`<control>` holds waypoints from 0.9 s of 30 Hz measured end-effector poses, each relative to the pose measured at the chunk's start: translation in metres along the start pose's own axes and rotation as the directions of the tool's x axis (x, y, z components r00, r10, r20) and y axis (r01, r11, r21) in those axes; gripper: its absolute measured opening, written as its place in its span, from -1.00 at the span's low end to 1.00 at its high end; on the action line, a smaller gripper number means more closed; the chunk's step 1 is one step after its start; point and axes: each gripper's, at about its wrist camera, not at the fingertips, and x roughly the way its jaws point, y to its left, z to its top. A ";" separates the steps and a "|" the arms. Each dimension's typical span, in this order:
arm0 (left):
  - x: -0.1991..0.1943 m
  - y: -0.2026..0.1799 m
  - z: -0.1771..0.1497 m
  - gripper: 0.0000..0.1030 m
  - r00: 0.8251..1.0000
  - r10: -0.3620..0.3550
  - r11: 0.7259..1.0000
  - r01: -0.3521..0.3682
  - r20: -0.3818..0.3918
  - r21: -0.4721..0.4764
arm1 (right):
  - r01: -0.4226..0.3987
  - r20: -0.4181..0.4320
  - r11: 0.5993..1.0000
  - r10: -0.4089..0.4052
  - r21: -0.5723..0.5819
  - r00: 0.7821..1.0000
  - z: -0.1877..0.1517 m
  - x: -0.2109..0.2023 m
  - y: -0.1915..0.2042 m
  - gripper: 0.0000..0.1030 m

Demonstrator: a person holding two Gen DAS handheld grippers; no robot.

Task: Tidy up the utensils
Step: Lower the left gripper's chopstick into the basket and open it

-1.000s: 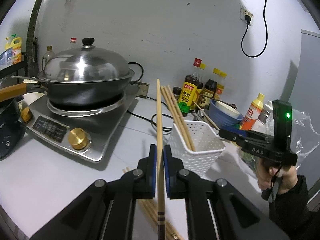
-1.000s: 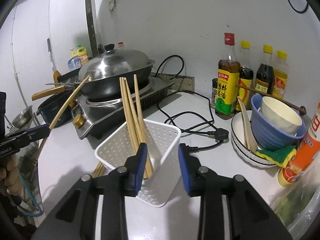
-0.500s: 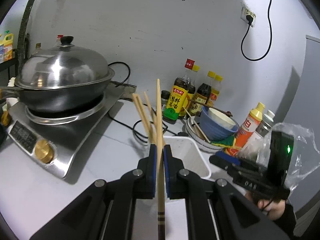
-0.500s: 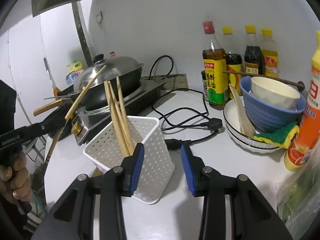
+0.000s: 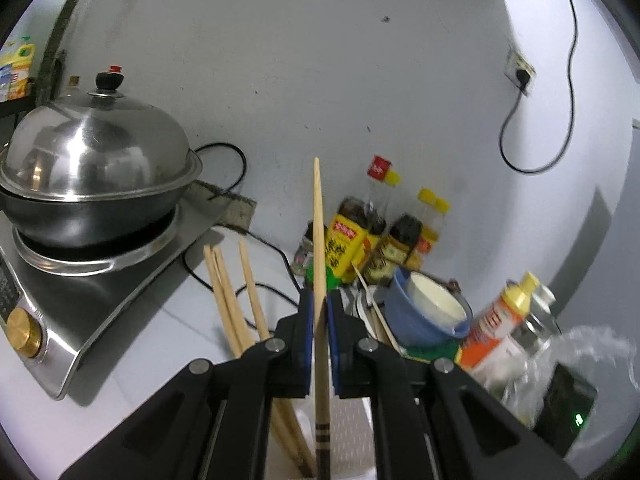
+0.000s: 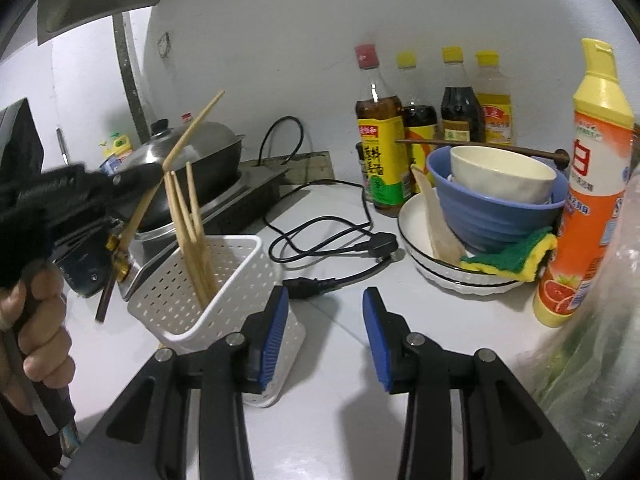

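Overhead, a grey plastered wall fills the upper half of both views; a socket with a black cord [image 5: 516,120] sits at upper right of the left wrist view. White countertop [image 6: 344,248] below: induction cooker with lidded wok [image 5: 92,168] at left, sauce bottles [image 6: 380,148] along the wall at centre, blue bowl [image 6: 492,208] stacked in a white plate at right, orange squeeze bottle [image 6: 588,184] at far right, a black power cord [image 6: 332,240] coiled mid-counter. Your left gripper [image 5: 319,344] pinches a single chopstick [image 5: 318,240] between its blue pads, stick upright in the left wrist view, its banded end at bottom centre. Your right gripper [image 6: 324,344] has its fingers spread, nothing between them, left pad just beside the white perforated basket [image 6: 224,280]. Three chopsticks [image 6: 188,224] lean inside that basket. Compared with a second ago, your left gripper has moved from left of the basket to above it; the basket has slid from mid-frame to the bottom edge. Your right gripper now stands right of the basket rather than straddling its corner.
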 end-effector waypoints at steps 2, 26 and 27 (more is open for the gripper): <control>0.006 0.001 0.000 -0.88 1.000 0.013 1.000 -0.013 0.017 -0.020 | -0.002 0.010 1.000 0.002 0.017 1.000 0.001 -0.002 -0.003 -0.29; 0.030 0.011 -0.042 -0.88 0.994 0.111 0.993 -0.111 -0.010 -0.039 | 0.037 0.074 0.998 -0.041 0.048 0.996 0.006 -0.017 -0.007 -0.29; 0.029 0.010 -0.042 -0.88 0.994 0.106 0.994 -0.107 -0.015 -0.036 | 0.039 0.075 0.998 -0.043 0.046 0.996 0.006 -0.017 -0.007 -0.29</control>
